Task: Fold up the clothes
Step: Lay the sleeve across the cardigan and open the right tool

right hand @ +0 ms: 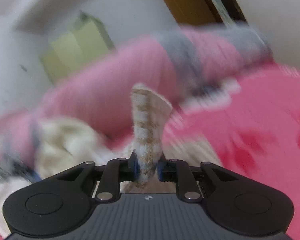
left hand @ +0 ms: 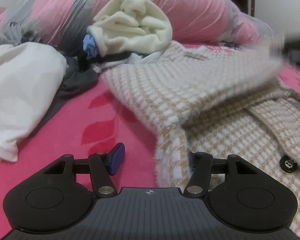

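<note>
In the left wrist view, the left gripper [left hand: 152, 158] is seen at 6 o'clock, low over a pink bedsheet [left hand: 74, 124] printed with red leaves; its jaws are held about half apart. One blue pad [left hand: 117, 158] is visible on the bare sheet at 7 o'clock of the centre; the other finger is hidden under the hem of a checked cardigan [left hand: 190, 92], so it cannot be told whether the cloth is pressed. The cardigan, beige and white, is spread from the centre toward 3 and 4 o'clock; two dark buttons [left hand: 288, 163] are seen at its right edge; its far corner at 2 o'clock is blurred. A white garment [left hand: 20, 92] is lying at 9 o'clock, with a dark grey cloth [left hand: 78, 78] just beside it. A cream fleece bundle [left hand: 134, 26] is placed at 12 o'clock, against a pink and grey duvet [left hand: 194, 10]; a small blue cloth [left hand: 90, 46] is tucked at its left.

In the right wrist view, much is blurred; the right gripper [right hand: 147, 169] is seen at 6 o'clock, its jaws narrow, and a fold of the same cardigan [right hand: 148, 124] is clamped between the blue pads [right hand: 136, 167] and stands up toward 12 o'clock. The duvet [right hand: 102, 80] is seen behind it from 9 to 1 o'clock; the bedsheet [right hand: 250, 120] is filling 3 o'clock; a cream cloth [right hand: 70, 140] is lying at 8 o'clock, too smeared to be told further.
</note>
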### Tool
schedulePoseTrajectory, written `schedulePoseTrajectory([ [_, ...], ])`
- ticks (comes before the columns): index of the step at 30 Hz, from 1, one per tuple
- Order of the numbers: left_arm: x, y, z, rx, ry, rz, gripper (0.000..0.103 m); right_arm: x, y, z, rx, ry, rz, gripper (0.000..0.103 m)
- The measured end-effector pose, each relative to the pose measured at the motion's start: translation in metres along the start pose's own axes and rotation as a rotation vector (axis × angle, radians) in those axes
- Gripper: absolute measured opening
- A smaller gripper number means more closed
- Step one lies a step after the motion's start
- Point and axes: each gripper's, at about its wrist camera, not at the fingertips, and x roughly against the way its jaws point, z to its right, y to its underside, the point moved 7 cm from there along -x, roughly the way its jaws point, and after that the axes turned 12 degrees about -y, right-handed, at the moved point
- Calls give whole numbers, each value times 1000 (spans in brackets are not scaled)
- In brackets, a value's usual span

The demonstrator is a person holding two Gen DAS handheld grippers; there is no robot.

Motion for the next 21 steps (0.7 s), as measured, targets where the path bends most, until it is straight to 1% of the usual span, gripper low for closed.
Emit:
schedulePoseTrajectory([
  [1,0,0,-1,8,6,-5,57,-5,14,17,-57,15,-44,21],
  [2,0,0,-2,13,11,-9,57,-5,25,28,-113,1,-50,20],
  [4,-2,1,-3,22,19,-17,57,4,29,36,-176,-47,-21,21],
  [6,-2,1,-4,26,21,-20,57,10,23,29,-145,-55,0,20],
  [9,-2,2,-2,20,16,-15,58,23,9,12,-61,-95,64,19],
  [10,-2,2,-2,20,16,-15,58,22,9,15,-38,-75,51,20],
  [12,-2,2,-2,21,18,-17,58,11,17,29,7,10,-23,43],
  [13,-2,2,-3,25,24,-18,58,6,21,37,30,52,-60,45],
  [14,-2,2,-4,30,30,-20,58,9,19,42,19,64,-57,47],
  [16,0,3,-8,36,56,-21,57,24,7,49,-51,46,4,50],
  [17,2,3,-10,38,70,-22,57,33,1,53,-85,37,34,55],
  [18,7,3,-14,39,96,-18,57,41,-4,57,-120,27,65,55],
  [19,12,3,-17,49,118,-13,57,49,-10,62,-141,46,91,55],
  [20,19,2,-22,69,140,-4,57,58,-14,67,-153,79,114,53],
  [21,26,0,-26,89,162,5,57,66,-18,69,-164,92,134,51],
])
